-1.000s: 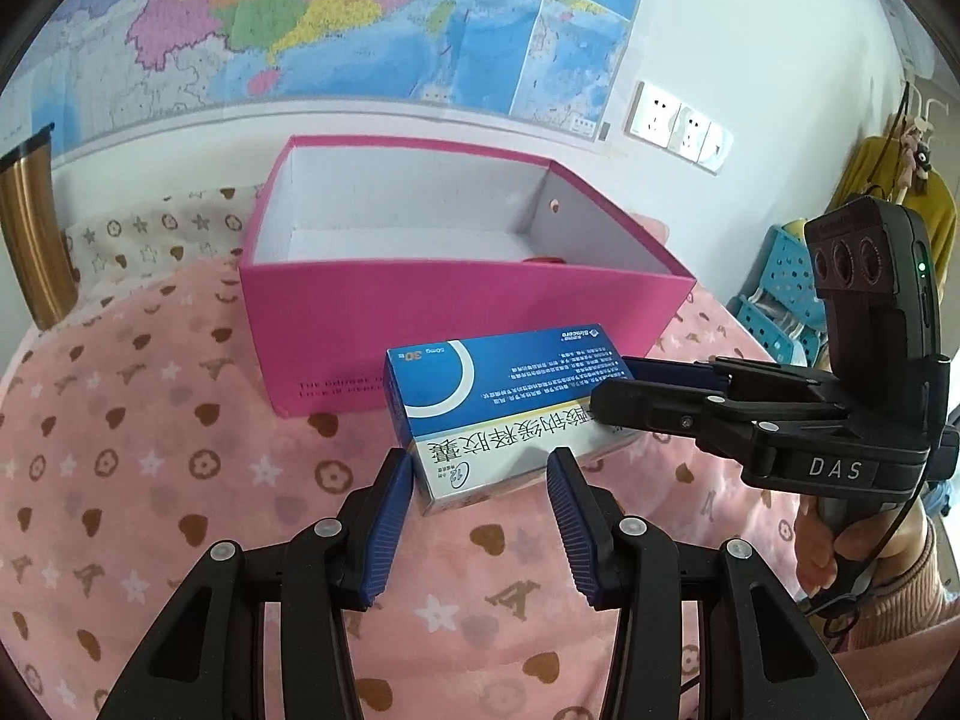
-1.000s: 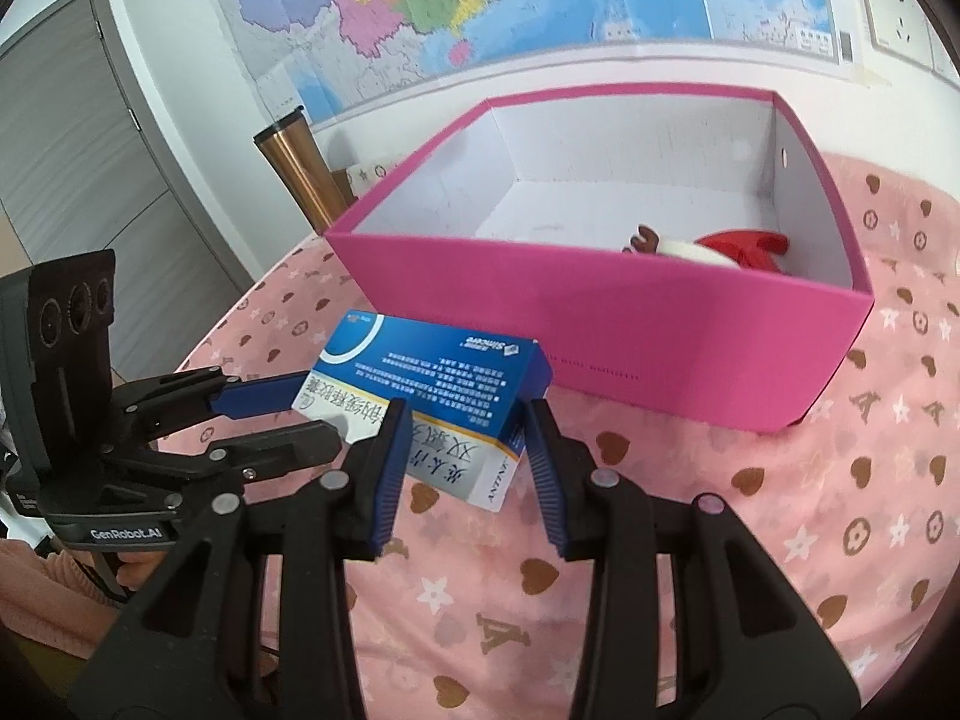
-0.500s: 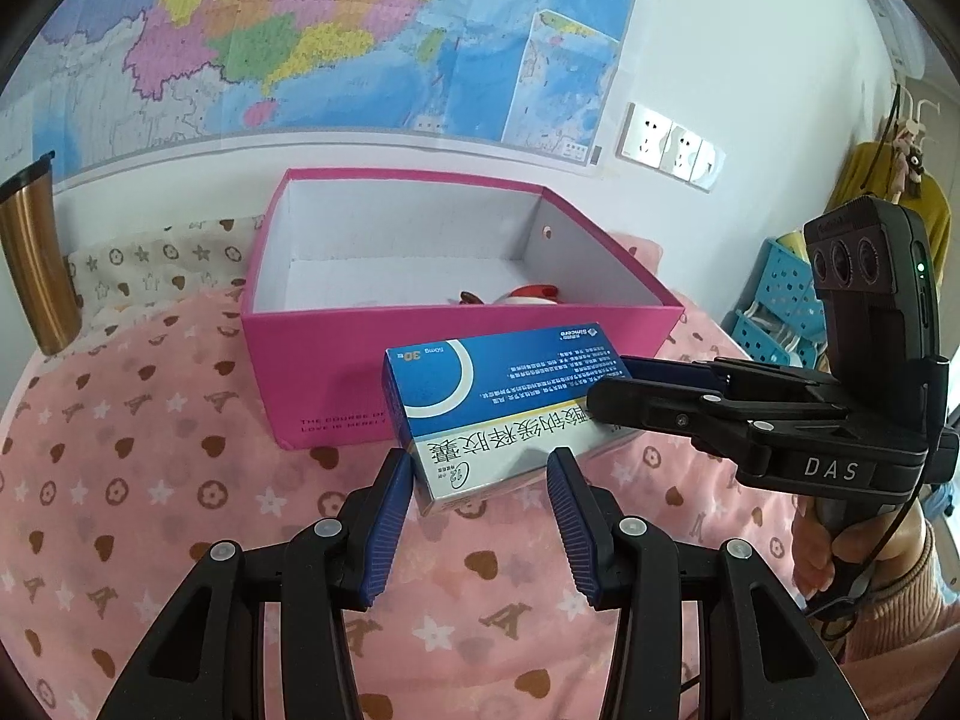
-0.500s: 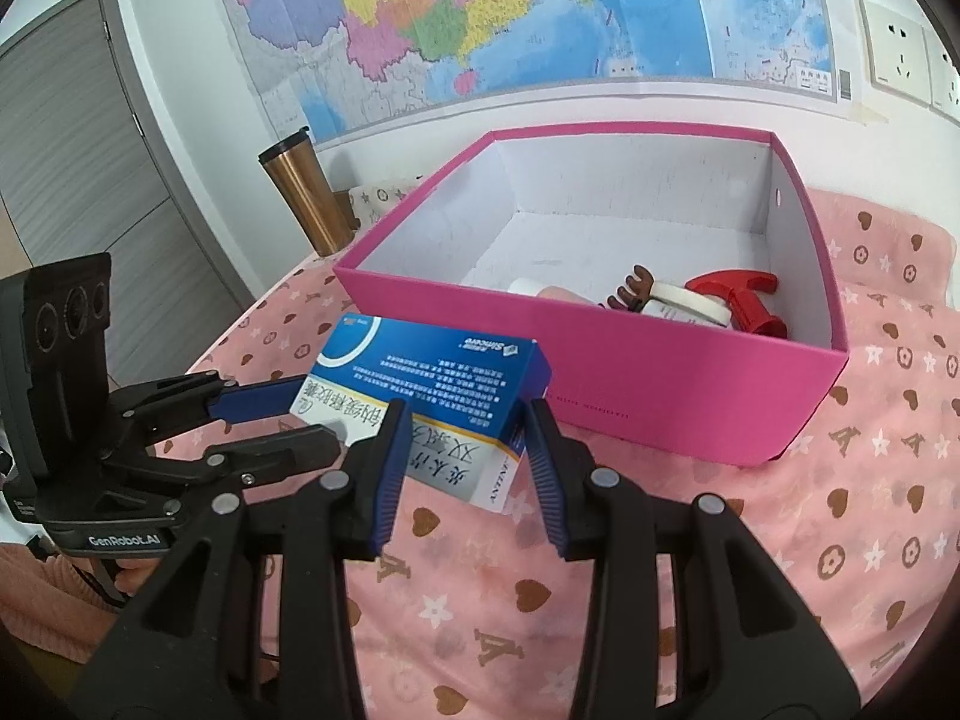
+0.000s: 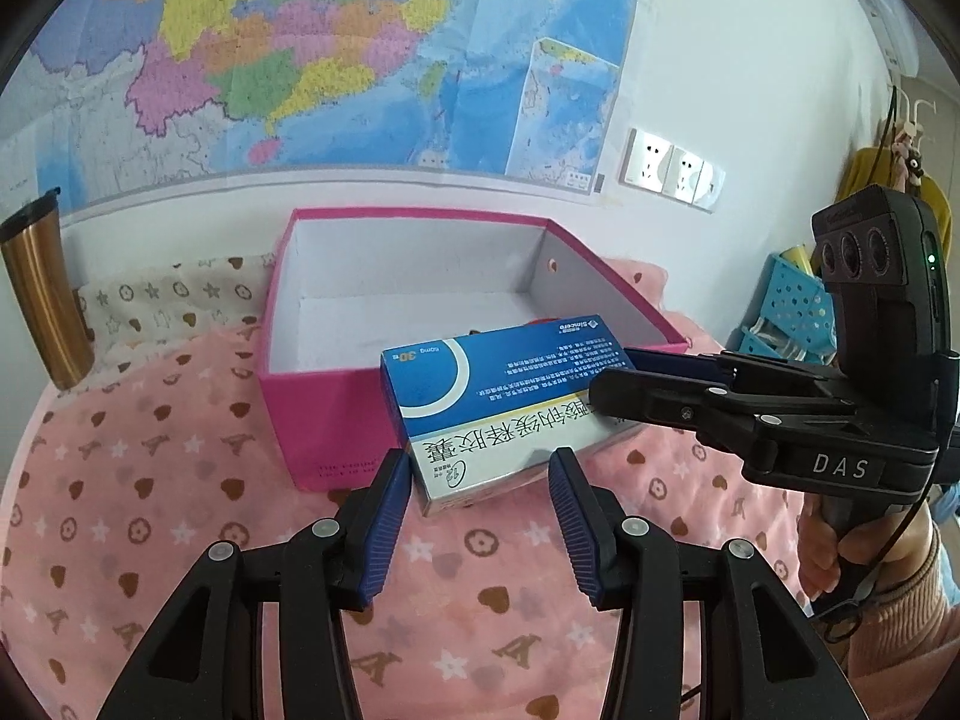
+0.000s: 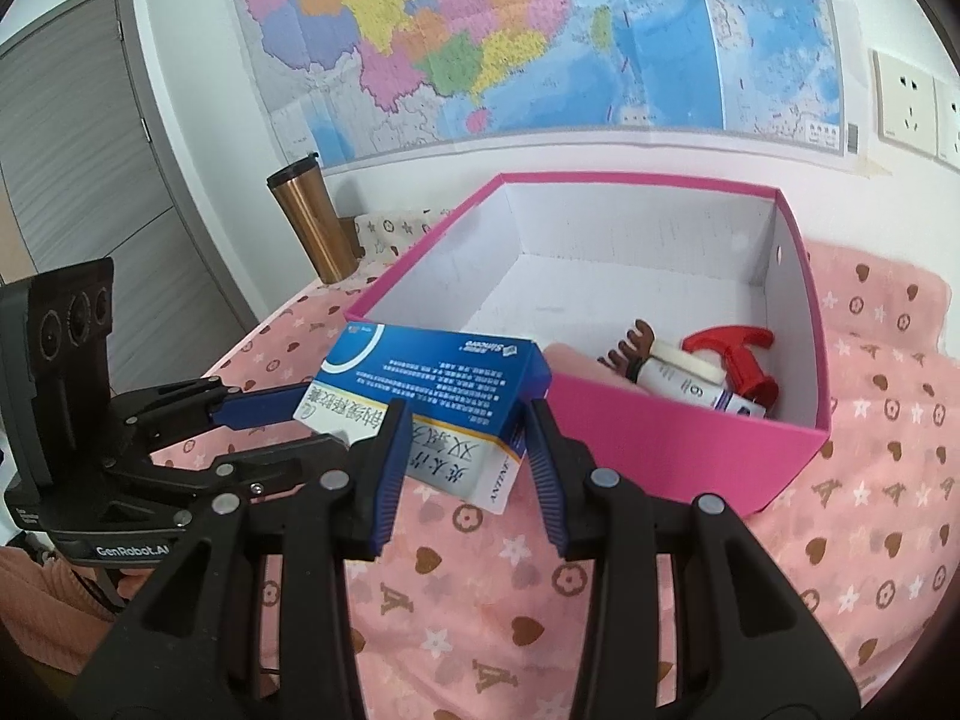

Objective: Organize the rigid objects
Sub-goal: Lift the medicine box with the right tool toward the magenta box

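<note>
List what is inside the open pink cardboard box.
In the pink cardboard box: a red plastic T-shaped piece, a white labelled bottle and a brown antler-shaped clip. The near wall and the held blue-and-white medicine carton hide the nearest floor.

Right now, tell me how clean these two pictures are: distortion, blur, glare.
Left wrist view: strong fisheye bend, dark corners; the medicine box prints sharp, the map looks pixelated, no glare. Right wrist view: same curvature, the door bows; the pink box and its contents read crisp, lighting is soft and even, shadows faint.
</note>
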The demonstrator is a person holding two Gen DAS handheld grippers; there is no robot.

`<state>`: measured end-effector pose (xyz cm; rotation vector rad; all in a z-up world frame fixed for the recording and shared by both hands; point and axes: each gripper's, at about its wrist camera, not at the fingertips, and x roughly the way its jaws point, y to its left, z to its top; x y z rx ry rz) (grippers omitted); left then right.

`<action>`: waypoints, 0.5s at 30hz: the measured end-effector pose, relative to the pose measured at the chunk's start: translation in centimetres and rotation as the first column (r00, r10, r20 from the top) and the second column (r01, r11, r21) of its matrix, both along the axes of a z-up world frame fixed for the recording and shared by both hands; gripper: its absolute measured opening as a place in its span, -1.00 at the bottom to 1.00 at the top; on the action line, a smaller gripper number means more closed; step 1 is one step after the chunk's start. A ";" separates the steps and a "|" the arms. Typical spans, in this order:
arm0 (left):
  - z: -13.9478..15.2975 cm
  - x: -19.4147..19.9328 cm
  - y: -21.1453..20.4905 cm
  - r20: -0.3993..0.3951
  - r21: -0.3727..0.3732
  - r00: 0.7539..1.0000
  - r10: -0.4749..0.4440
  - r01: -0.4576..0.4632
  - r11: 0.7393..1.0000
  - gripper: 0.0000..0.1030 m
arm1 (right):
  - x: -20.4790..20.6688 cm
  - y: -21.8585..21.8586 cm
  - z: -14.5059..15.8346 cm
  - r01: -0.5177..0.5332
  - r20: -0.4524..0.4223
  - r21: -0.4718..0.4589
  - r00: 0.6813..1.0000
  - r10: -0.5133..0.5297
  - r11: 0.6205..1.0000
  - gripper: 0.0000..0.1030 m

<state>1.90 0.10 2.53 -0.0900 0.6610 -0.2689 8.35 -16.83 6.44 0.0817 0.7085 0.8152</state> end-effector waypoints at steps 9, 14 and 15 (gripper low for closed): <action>0.8 0.7 0.4 0.022 0.000 1.000 0.009 -0.009 1.000 -0.08 | 0.7 0.3 1.0 -0.002 0.022 0.004 1.000 0.002 1.000 -0.18; 1.0 1.3 0.5 0.029 0.001 1.000 0.011 -0.011 1.000 -0.08 | 1.3 0.4 1.4 0.001 0.030 0.005 1.000 -0.001 1.000 -0.18; 1.1 1.3 0.6 0.031 0.000 0.999 0.012 -0.012 1.000 -0.08 | 1.4 0.4 1.5 0.002 0.030 0.007 1.000 -0.002 1.000 -0.18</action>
